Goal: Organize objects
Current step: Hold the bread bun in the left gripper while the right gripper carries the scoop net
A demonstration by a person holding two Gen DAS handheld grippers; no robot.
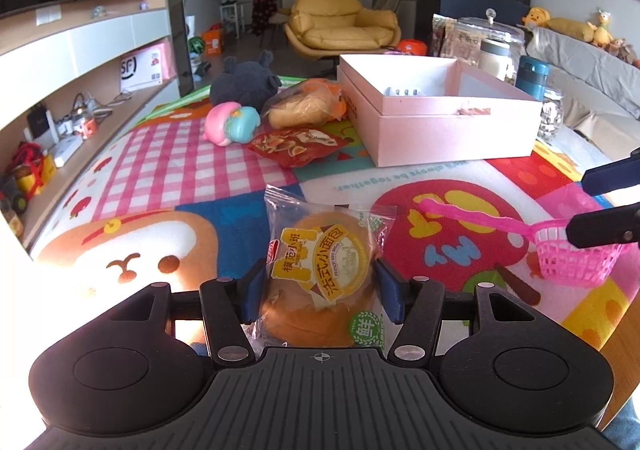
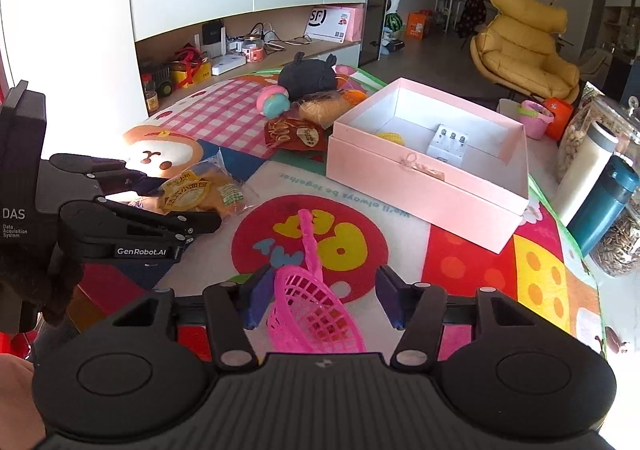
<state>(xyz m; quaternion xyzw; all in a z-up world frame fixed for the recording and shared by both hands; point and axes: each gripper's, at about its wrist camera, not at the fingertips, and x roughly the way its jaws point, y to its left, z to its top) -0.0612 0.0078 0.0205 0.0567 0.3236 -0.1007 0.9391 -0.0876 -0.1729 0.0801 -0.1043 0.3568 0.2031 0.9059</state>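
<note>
Pink box (image 2: 424, 186): open, rectangular, smooth card with white inner walls, centre right of the right wrist view; inside it a white block with three small knobs (image 2: 448, 144) and a yellow ridged item (image 2: 390, 138), partly hidden by the near wall

Left gripper (image 1: 320, 290): jaws closed in on the bread packet (image 1: 324, 274), blue pads touching both sides of its crinkled clear wrapper; the packet sits low in the centre of the left wrist view, a round golden bun under a yellow label

Right gripper (image 2: 320, 298): jaws spread wide around the pink scoop (image 2: 316, 310); the left pad is just beside the mesh bowl, the right pad apart from it; whether it has any hold cannot be told

Scoop: glossy pink plastic, lattice bowl, long thin handle pointing up the frame over the red circle of the play mat (image 2: 460, 262)

Right view only: the box's yellow item; the left gripper (image 2: 176, 206) from the side, at centre left, with the bread packet (image 2: 200, 194)

Left view only: the scoop (image 1: 572, 254) at right edge, the right gripper's dark fingers (image 1: 600, 230) above it

Upper centre of left view: red snack pouch (image 1: 296, 144), pastel squishy toy (image 1: 232, 124), dark plush (image 1: 244, 82), bagged bread loaf (image 1: 304, 106), clustered left of the box

Right of box: teal flask (image 2: 604, 206), white tumbler (image 2: 588, 166), clear jars of nuts (image 2: 576, 130)
</note>
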